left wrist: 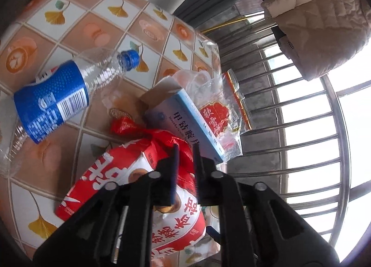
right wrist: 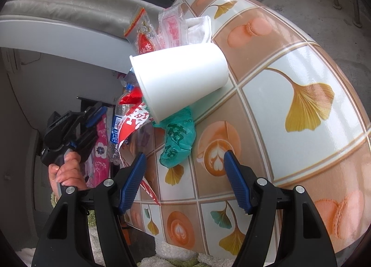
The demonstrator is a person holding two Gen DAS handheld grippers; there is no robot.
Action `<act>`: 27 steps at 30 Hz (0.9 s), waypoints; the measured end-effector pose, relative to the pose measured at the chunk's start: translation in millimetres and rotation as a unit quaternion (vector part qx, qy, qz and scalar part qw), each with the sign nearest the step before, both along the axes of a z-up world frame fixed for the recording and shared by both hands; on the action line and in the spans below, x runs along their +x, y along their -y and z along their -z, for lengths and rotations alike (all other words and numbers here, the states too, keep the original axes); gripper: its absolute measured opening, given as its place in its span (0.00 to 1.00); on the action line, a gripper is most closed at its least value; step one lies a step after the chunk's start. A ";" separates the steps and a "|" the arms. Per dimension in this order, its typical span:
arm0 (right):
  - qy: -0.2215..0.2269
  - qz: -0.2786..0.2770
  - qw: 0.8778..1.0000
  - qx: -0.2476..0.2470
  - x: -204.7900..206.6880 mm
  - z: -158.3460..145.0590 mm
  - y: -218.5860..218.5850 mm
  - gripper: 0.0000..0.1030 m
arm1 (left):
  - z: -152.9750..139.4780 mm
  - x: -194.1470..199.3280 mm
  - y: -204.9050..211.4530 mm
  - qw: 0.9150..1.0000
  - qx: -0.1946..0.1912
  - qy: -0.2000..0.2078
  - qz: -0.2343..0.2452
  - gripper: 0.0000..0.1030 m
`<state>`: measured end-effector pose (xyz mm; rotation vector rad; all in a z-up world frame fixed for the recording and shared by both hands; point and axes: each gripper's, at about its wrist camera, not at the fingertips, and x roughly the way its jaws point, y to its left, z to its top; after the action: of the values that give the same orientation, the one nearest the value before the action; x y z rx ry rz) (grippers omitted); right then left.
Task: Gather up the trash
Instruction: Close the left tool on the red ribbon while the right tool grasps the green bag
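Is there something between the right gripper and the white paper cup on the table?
Yes, partly. A crumpled green plastic bag lies just ahead of the right gripper, touching the lower edge of the white paper cup. The cup lies on its side; its upper wall is exposed.

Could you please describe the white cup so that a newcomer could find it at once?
On the tiled-pattern table, look at the trash heap near its edge. The white cup lies on its side above a green bag; it is the only plain, unprinted item there.

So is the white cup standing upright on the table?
No, the white cup lies tipped on its side on the table, its open mouth facing the pile of wrappers.
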<state>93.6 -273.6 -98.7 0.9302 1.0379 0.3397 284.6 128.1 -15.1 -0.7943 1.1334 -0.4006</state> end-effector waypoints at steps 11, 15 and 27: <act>-0.004 0.001 1.000 0.001 1.3 0.6 1.8 0.66 | 36.4 29.5 31.8 0.997 -0.002 -0.082 -0.004 0.37; -0.006 0.003 1.000 0.005 3.6 3.5 5.5 0.66 | 44.5 37.0 26.5 0.996 0.012 -0.089 -0.030 0.36; -0.007 0.005 1.000 0.007 1.9 5.8 11.3 0.66 | 35.8 19.2 24.4 0.999 0.006 -0.040 -0.035 0.10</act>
<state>95.5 -284.9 -104.5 0.9516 1.0437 0.3338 303.7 103.7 -50.8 -0.8432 1.1769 -0.3048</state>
